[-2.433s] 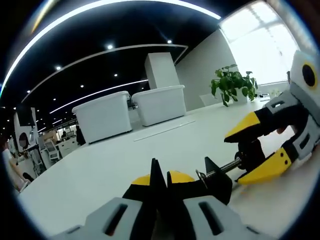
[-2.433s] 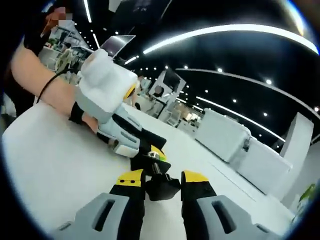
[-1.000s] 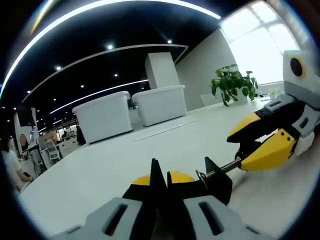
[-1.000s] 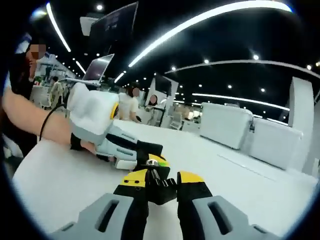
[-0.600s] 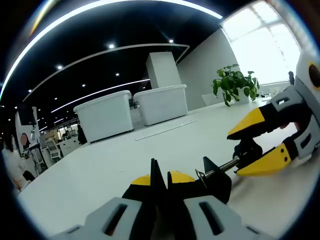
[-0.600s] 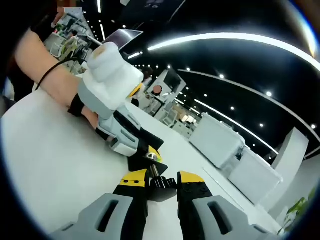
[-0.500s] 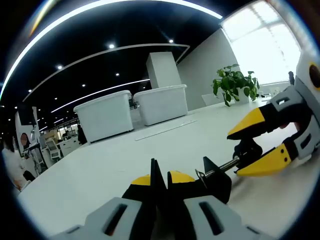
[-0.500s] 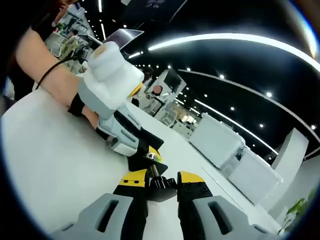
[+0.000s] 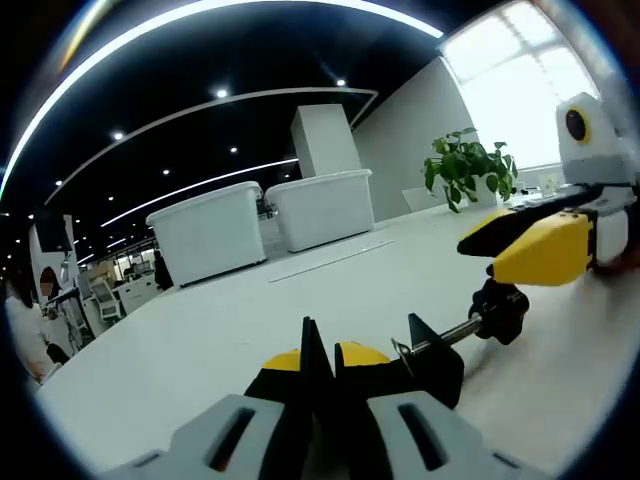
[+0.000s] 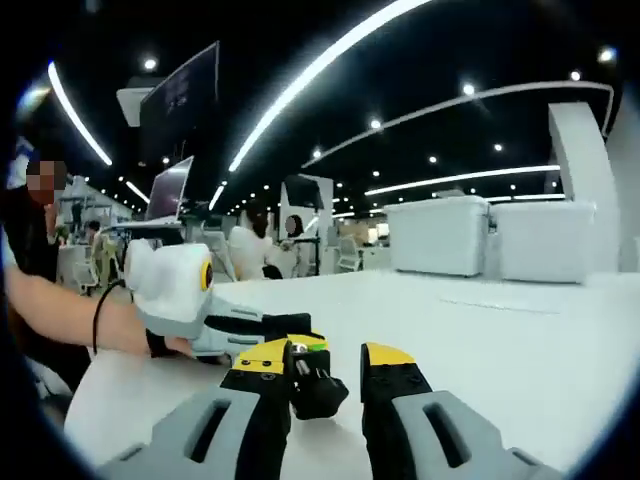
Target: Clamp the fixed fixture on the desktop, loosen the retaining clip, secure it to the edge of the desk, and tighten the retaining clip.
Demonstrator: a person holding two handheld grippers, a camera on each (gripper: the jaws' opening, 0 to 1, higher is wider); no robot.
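Observation:
The black clamp fixture lies on the white desk. Its threaded rod ends in a black knob. My left gripper is shut on the fixture's thin upright plate. My right gripper comes in from the right, rolled on edge, just above the knob and off it. In the right gripper view the knob sits low between the fingertips of my right gripper, which is open, with a gap on the knob's right. The left gripper holds the fixture behind it.
Two white bins stand at the back of the desk, with a potted plant to their right by a bright window. A person's arm rests at the desk's left edge. People sit at desks far off.
My right gripper has let go of the knob, rolled about a quarter turn and risen above it. The left gripper and the fixture have stayed put.

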